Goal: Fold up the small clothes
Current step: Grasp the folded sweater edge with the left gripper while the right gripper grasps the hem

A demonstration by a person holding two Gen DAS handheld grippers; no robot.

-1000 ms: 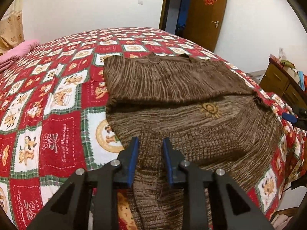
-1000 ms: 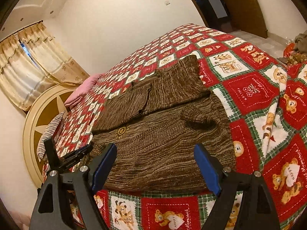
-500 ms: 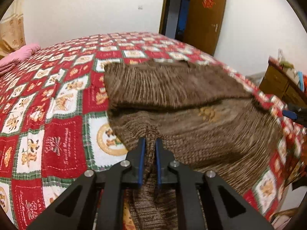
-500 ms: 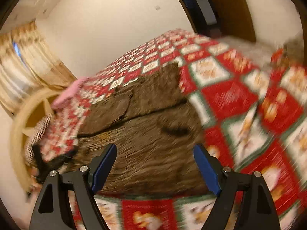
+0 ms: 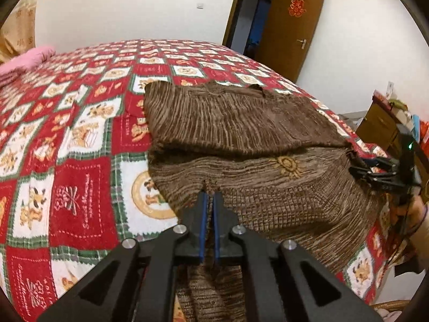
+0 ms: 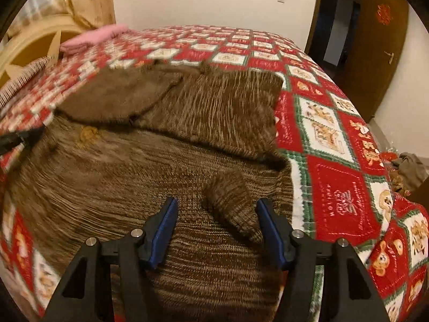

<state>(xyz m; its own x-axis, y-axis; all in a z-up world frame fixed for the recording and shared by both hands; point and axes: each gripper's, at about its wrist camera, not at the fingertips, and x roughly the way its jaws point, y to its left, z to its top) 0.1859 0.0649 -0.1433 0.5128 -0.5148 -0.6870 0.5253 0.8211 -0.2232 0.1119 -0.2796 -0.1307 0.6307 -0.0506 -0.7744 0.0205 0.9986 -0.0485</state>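
Observation:
A brown striped knit sweater (image 5: 241,134) lies on a red, white and green patchwork bedspread (image 5: 80,139), with its sleeves folded in over the body. My left gripper (image 5: 210,197) is shut on a pinch of the sweater's near hem edge. In the right wrist view the sweater (image 6: 134,174) fills the middle. My right gripper (image 6: 215,209) is open and low over the hem, with a folded sleeve cuff (image 6: 230,198) between its blue pads. The right gripper also shows at the right edge of the left wrist view (image 5: 375,171).
A pink folded blanket (image 6: 93,36) and a cream headboard (image 6: 29,51) are at the far end of the bed. A brown door (image 5: 289,26) stands open behind the bed. A wooden dresser (image 5: 380,126) is beside the bed on the right.
My left gripper closed on the sweater's hem edge. My right gripper swung in over the sweater, so the sleeve cuff now sits between its open pads.

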